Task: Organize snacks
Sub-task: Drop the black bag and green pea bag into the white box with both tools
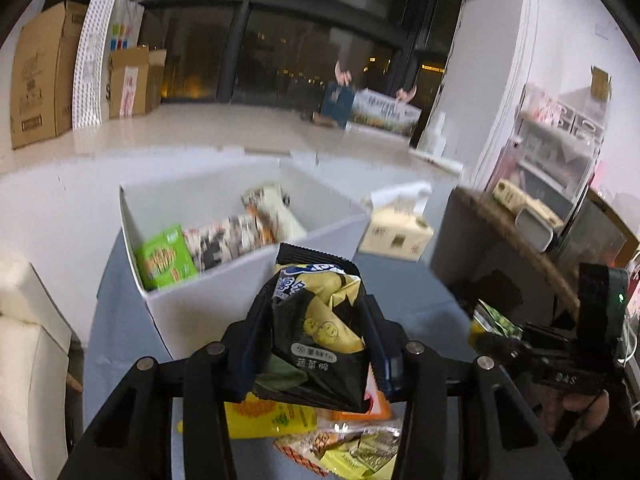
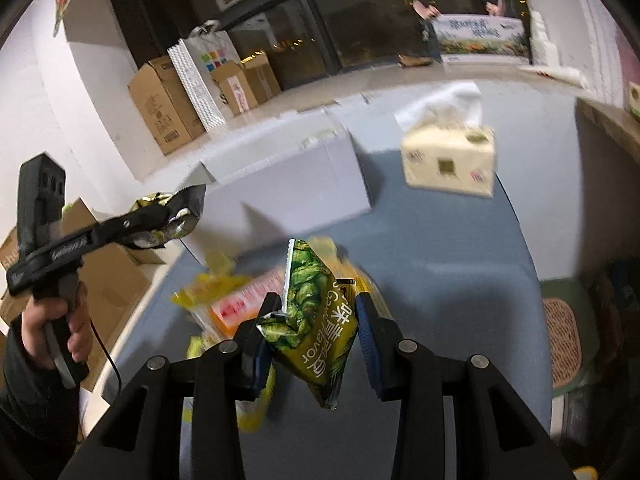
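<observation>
Claw before white box

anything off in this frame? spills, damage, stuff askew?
No spills or damage visible. Loose snack packets lie in a jumbled heap on the blue tabletop, not yet in the white box. Each gripper holds a crumpled packet.

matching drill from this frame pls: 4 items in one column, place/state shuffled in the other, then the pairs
1. black snack bag
2. green snack bag
3. tissue pack
4. green packet

A. inside the white box
B. held in the left gripper
C. standing on the blue table, touched by neither gripper
D. held in the right gripper

Pairs: 1-B, 2-D, 3-C, 4-A
</observation>
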`<state>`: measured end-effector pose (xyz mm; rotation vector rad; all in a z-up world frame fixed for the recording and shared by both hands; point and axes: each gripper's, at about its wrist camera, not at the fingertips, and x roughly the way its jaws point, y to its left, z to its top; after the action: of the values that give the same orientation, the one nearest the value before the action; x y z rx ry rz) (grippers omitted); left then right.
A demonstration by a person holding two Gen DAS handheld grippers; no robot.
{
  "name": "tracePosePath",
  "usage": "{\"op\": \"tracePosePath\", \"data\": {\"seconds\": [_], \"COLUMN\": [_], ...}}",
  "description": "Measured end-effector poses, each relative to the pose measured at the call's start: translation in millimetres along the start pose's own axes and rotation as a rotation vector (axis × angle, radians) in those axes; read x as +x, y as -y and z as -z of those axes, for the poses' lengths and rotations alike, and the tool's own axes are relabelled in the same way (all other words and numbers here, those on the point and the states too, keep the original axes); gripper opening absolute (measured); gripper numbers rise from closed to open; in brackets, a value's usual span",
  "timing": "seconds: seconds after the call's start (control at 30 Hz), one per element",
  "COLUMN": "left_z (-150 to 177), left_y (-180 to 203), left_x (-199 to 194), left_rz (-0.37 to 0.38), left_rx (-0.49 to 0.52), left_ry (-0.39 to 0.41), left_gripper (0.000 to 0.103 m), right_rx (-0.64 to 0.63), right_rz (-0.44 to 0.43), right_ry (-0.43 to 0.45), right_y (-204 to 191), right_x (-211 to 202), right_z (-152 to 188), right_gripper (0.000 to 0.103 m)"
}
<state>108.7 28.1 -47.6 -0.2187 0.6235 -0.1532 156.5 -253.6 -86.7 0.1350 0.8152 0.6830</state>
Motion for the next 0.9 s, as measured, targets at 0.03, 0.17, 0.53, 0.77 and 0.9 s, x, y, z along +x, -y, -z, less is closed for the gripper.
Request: {"op": "tracePosePath", "data": {"seconds": [0.03,0.17,0.53,0.77,0.9], "left_z": [-4.8,-26.2,-84.0,-84.7,-72.7], "left_y": [-0.2,-7.0,-39.9,-78.1,-97.2], "left_x": [-1.5,-2.8,43.2,80.0,76.3], "left_rz": [-0.001,-0.004,-0.081,-0.175,-0.176], "left_rx": [0.004,0.001,-0.018,-0.091,-0.152], "left_ry": [0.01,0.042,0.068,-0.017,-0.029], "left_gripper": [0.05,0.05,0.049,0.058,0.103], "right_rx": [-0.006,-0.054,-0.113,-0.161,-0.115], "right_rz": [-0.01,-0.044,-0.106,-0.042,-0.05], "right_ry": [0.012,0.055,0.03,-0.045,-0.069], "right_y": [-3.5,-21.5,-58.5,-69.6,-59.6], "right_x": [1.1,9.1,81.8,151.3,173.8], "right_z": [-9.1,-48.4,-157.6,-194.1,-196.3], "right_gripper": [0.042,0.042,0.042,0.044,0.103]}}
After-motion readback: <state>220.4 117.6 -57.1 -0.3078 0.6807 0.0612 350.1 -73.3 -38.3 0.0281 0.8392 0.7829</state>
